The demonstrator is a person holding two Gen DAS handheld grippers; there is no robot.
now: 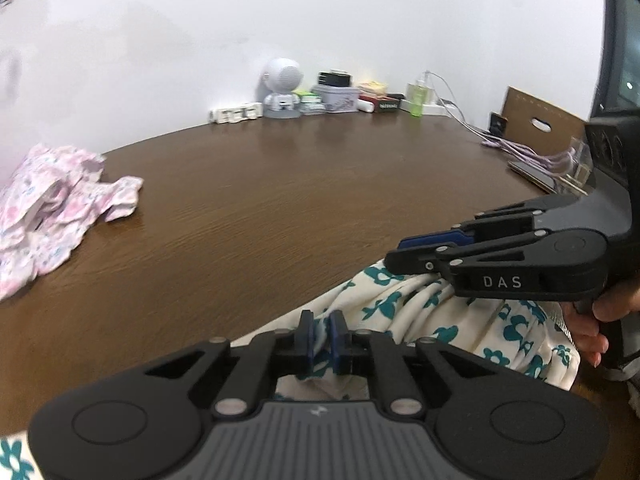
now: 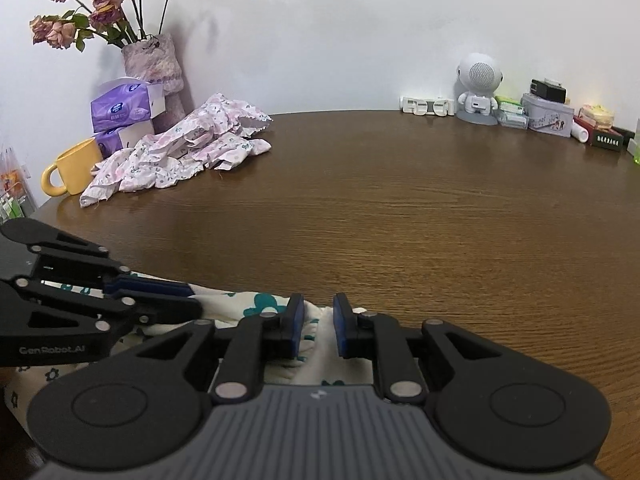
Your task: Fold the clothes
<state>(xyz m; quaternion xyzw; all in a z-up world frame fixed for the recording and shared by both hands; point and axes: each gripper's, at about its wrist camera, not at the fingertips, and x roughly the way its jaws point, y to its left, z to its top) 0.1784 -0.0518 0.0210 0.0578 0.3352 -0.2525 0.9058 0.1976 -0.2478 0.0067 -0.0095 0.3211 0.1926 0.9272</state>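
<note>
A cream garment with teal flowers (image 1: 420, 312) lies bunched at the near edge of the brown wooden table (image 1: 280, 208). My left gripper (image 1: 322, 338) is shut on a fold of that cloth, which is pinched between its blue pads. The right gripper (image 1: 404, 256) reaches in from the right of the left wrist view, held by a hand, its fingers closed over the same garment. In the right wrist view my right gripper (image 2: 319, 326) pinches the cream garment (image 2: 256, 304), and the left gripper (image 2: 192, 298) lies close on its left. A crumpled pink floral garment (image 2: 180, 152) rests far left.
A yellow mug (image 2: 72, 168), purple tissue boxes (image 2: 124, 116) and a vase of dried roses (image 2: 152, 60) stand at the back left. A white robot figure (image 2: 478, 88), tins and small boxes line the wall. Cables and a cardboard box (image 1: 540, 124) sit at the right.
</note>
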